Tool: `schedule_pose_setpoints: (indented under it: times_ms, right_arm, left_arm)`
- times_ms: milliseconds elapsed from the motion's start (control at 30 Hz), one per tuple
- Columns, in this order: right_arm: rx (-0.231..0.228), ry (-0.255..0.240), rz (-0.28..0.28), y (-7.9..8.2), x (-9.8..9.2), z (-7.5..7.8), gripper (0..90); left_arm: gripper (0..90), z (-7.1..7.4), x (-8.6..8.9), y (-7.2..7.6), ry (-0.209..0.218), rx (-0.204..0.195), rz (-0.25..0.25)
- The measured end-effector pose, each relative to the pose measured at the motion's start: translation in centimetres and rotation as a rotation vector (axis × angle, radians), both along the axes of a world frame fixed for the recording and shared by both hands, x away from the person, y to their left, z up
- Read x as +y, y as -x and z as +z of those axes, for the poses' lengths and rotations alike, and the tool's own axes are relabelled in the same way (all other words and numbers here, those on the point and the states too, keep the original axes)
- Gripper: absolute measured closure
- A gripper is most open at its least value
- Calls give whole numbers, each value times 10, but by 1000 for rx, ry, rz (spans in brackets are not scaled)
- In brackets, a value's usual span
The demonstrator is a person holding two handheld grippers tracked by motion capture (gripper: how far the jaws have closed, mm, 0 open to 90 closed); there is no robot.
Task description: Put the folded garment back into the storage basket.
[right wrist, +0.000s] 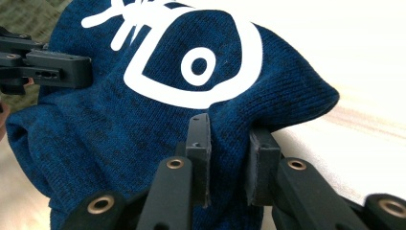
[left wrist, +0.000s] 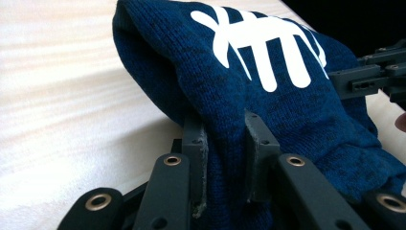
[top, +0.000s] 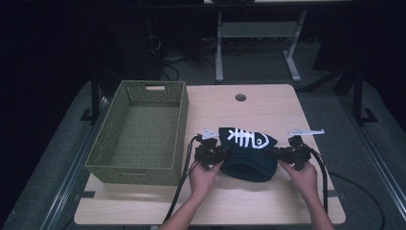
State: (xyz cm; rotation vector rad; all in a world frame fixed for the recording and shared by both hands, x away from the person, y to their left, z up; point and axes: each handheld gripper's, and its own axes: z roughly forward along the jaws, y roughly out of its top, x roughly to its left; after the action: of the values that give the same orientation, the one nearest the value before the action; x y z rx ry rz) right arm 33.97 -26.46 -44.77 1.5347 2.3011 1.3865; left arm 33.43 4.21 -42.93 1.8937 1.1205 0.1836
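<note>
On the table [top: 268, 103], one blue knit hat [top: 249, 153] gripped by two claws, left claw [top: 213, 152] and right claw [top: 287, 153], beside one green basket [top: 139, 134].

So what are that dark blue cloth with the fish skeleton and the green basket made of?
The cloth looks like knitted yarn, maybe wool or acrylic: fine ribbed stitches show up close. Its white fish skeleton looks printed on, flat and smooth-edged. The basket looks woven, perhaps paper cord or plastic wicker, matte olive green; its walls show a regular weave. The exact fibre can't be told.
</note>
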Motion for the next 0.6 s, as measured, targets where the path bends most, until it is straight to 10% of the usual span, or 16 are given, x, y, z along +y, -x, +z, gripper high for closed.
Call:
schedule_pose_setpoints:
  times_ms: [600]
  right_arm:
    - [-124, -64, 59, 21, 27, 74, 746]
  left_arm:
    - [731, 77, 44, 22, 29, -102, -43]
